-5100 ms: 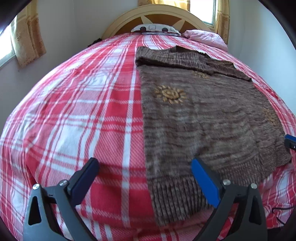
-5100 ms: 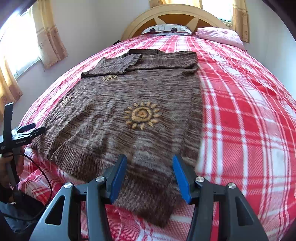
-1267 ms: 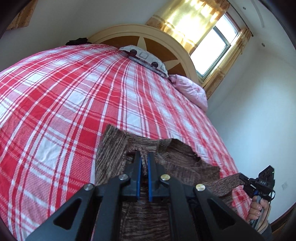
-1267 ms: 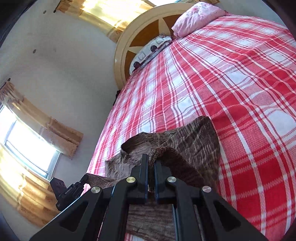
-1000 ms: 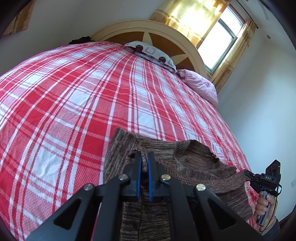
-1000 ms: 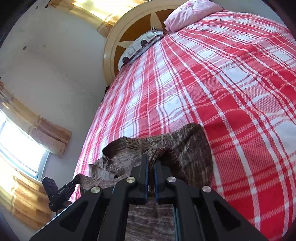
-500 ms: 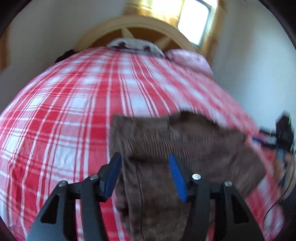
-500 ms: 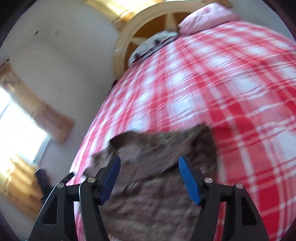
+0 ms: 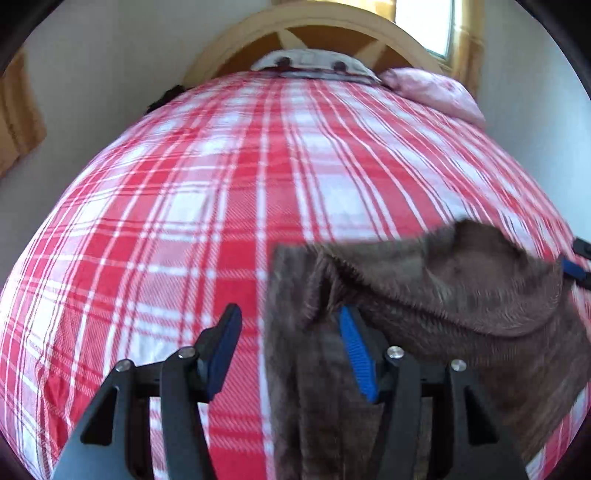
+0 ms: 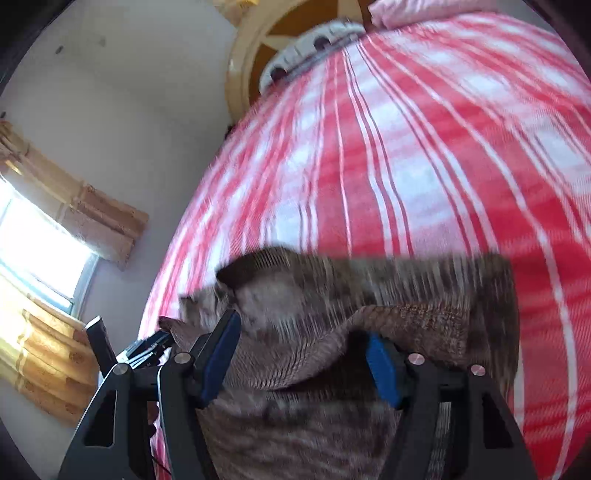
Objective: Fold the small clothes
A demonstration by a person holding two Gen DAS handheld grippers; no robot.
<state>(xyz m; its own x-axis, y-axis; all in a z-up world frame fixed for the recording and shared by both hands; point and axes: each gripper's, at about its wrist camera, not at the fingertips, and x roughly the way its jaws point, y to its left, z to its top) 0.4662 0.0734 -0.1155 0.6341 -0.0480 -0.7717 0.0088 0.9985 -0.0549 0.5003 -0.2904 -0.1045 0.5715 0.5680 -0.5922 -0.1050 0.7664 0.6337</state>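
Observation:
A brown knit sweater (image 9: 443,295) lies folded over itself on the red plaid bedspread (image 9: 184,221). In the left wrist view my left gripper (image 9: 288,347) is open, its jaws astride the sweater's left edge, with the fabric draped over the right finger (image 9: 356,354). In the right wrist view the sweater (image 10: 369,314) fills the lower middle and my right gripper (image 10: 303,354) is open, holding nothing, just over the folded cloth. The left gripper shows at the lower left of the right wrist view (image 10: 147,347). Both views are motion-blurred.
A wooden headboard (image 9: 314,33) with a patterned pillow (image 9: 314,64) and a pink pillow (image 9: 436,88) stands at the far end. A window with yellow curtains (image 10: 48,258) is on the left wall. Bare bedspread lies beyond and beside the sweater.
Both grippers, shut on the sweater's hem a second ago, carried it toward the collar, opened and let go. The sweater now lies folded in half; both grippers are pulling back.

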